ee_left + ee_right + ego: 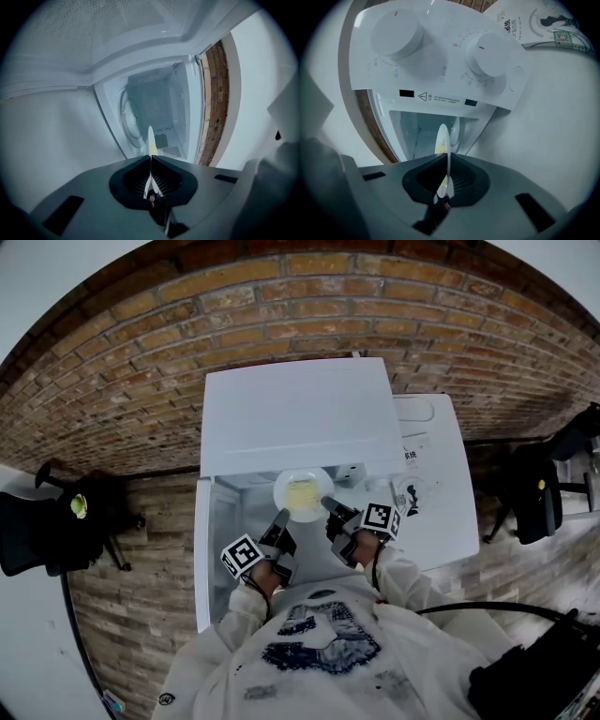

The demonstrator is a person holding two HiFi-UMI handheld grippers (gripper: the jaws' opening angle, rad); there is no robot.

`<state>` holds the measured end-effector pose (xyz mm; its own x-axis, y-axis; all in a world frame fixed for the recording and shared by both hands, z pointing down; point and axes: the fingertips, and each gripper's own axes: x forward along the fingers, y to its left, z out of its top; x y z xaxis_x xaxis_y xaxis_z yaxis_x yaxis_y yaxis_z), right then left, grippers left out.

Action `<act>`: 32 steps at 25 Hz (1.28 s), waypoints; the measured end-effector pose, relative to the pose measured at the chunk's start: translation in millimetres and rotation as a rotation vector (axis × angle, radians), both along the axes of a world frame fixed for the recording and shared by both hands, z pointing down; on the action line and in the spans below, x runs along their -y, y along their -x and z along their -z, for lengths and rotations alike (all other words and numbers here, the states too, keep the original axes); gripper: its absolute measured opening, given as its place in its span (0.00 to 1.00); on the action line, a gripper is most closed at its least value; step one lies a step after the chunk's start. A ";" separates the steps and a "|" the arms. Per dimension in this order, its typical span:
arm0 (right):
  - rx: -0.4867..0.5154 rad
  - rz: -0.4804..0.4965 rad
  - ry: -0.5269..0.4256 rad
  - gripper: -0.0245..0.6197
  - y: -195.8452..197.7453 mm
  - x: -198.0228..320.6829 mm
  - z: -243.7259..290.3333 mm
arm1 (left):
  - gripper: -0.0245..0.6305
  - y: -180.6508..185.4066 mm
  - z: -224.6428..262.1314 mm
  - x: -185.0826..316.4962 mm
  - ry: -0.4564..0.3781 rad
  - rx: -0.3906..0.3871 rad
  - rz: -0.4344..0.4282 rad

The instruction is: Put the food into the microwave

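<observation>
A white plate with yellow food hangs at the mouth of the white microwave. Both grippers hold it by its near rim. My left gripper is shut on the plate's left side and my right gripper on its right side. In the left gripper view the plate shows edge-on between the shut jaws, with the open cavity and its glass turntable beyond. The right gripper view has the plate edge-on in the shut jaws, below the panel with two knobs.
The microwave door stands open at the left, swung toward me. A white surface with a printed sticker extends to the right of the microwave. A brick wall rises behind. Black stands sit at the far left and far right.
</observation>
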<state>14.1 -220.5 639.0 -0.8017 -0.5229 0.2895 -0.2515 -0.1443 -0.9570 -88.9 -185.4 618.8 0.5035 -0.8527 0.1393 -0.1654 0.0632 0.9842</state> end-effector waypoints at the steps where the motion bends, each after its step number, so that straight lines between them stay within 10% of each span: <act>1: -0.003 -0.001 0.000 0.07 0.9 2.6 -2.3 | 0.06 1.8 -3.9 2.3 0.007 0.008 0.001; 32: -0.053 -0.076 0.046 0.07 25.6 40.7 -49.2 | 0.06 32.6 -57.5 41.4 0.135 0.053 0.079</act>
<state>-11.4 -261.2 688.1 -0.7434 -0.5666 0.3554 -0.2882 -0.2081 -0.9347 -121.6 -226.8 676.3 0.4246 -0.8610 0.2799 -0.2064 0.2089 0.9559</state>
